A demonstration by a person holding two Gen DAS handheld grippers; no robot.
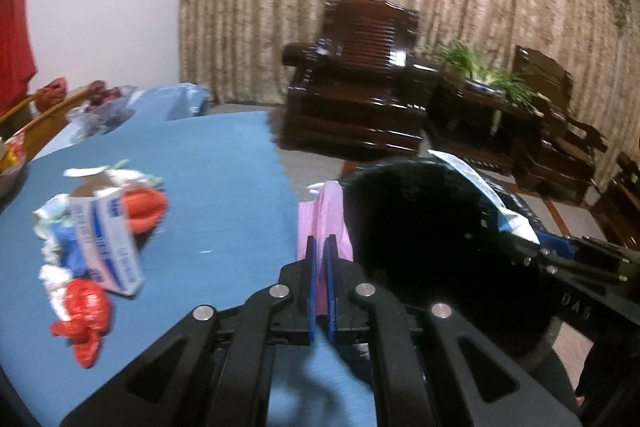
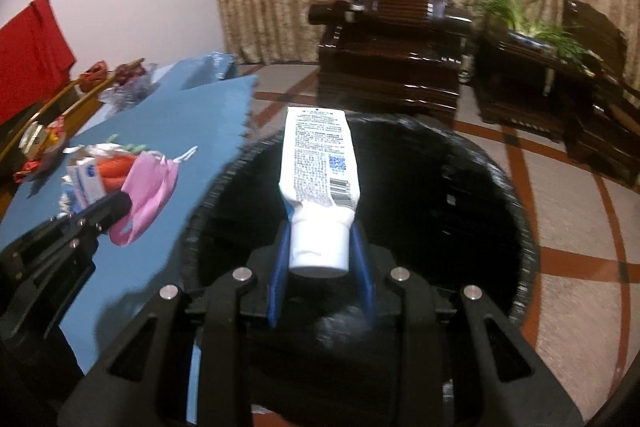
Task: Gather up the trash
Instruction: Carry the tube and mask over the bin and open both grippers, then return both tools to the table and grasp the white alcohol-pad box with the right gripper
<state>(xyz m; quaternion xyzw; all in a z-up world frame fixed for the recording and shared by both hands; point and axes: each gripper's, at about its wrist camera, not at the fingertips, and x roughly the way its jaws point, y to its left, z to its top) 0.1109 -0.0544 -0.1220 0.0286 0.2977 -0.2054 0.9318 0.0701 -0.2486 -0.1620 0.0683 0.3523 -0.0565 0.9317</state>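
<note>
My left gripper (image 1: 320, 241) is shut on a pink face mask (image 1: 325, 217) at the blue table's right edge, beside the black trash bin (image 1: 420, 247); the mask also shows in the right wrist view (image 2: 150, 193). My right gripper (image 2: 320, 223) is shut on a white toothpaste tube (image 2: 318, 171), held over the black bin (image 2: 460, 195). A pile of trash lies on the table (image 1: 220, 187): a white-blue carton (image 1: 110, 243), an orange wrapper (image 1: 144, 209), a red plastic bag (image 1: 84, 315) and crumpled paper.
Dark wooden armchairs (image 1: 352, 75) and a side table with a green plant (image 1: 480, 67) stand on the floor before a beige curtain. A fruit bowl (image 1: 100, 107) and a snack bowl sit at the table's far left.
</note>
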